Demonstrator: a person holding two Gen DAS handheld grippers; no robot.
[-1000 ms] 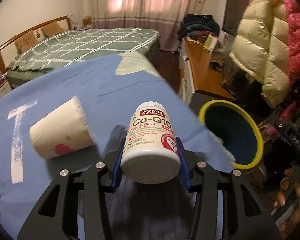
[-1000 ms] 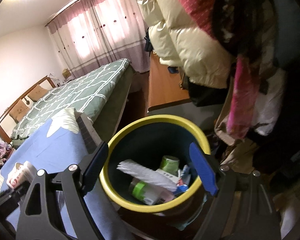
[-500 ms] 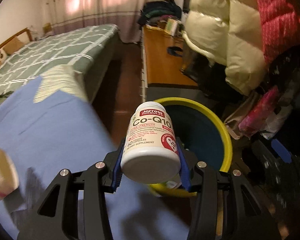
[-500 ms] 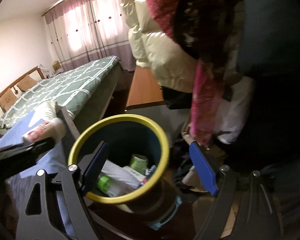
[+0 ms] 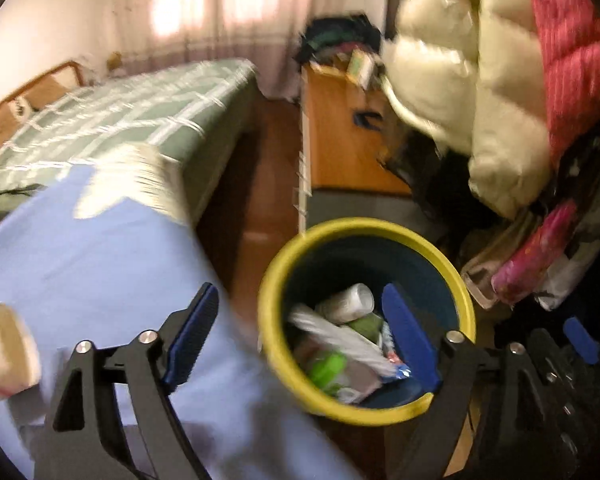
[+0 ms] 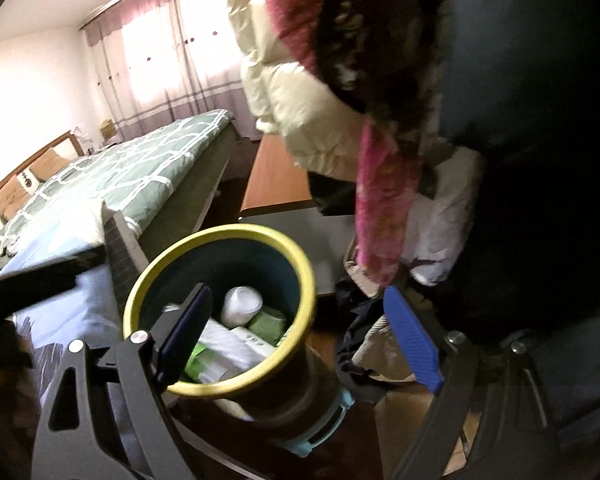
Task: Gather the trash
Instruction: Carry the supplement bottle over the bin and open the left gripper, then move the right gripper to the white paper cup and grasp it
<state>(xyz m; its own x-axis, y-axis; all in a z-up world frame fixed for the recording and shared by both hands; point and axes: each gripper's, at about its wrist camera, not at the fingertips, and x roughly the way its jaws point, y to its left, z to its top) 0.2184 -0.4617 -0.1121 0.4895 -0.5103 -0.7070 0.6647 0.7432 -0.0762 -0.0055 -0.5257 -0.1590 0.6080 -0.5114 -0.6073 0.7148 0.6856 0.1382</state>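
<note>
Yellow-rimmed bin: holds white bottle, wrappers, green packs; part filled.
Left gripper: over bin, jaws opening, nothing between.
Right gripper: jaws opening, wide around bin rim, not gripping.
Paper cup: on blue cloth, far left; judged still to collect.

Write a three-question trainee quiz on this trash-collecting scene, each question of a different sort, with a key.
1. True or false: the left gripper has something between its fingers.
2. The bin has a rim of which colour? A red, B yellow, C white.
3. Fill in: the paper cup lies on the ____ cloth.

Key: 1 false, its jaws are opening with nothing between them. 2 B. 3 blue.
</note>
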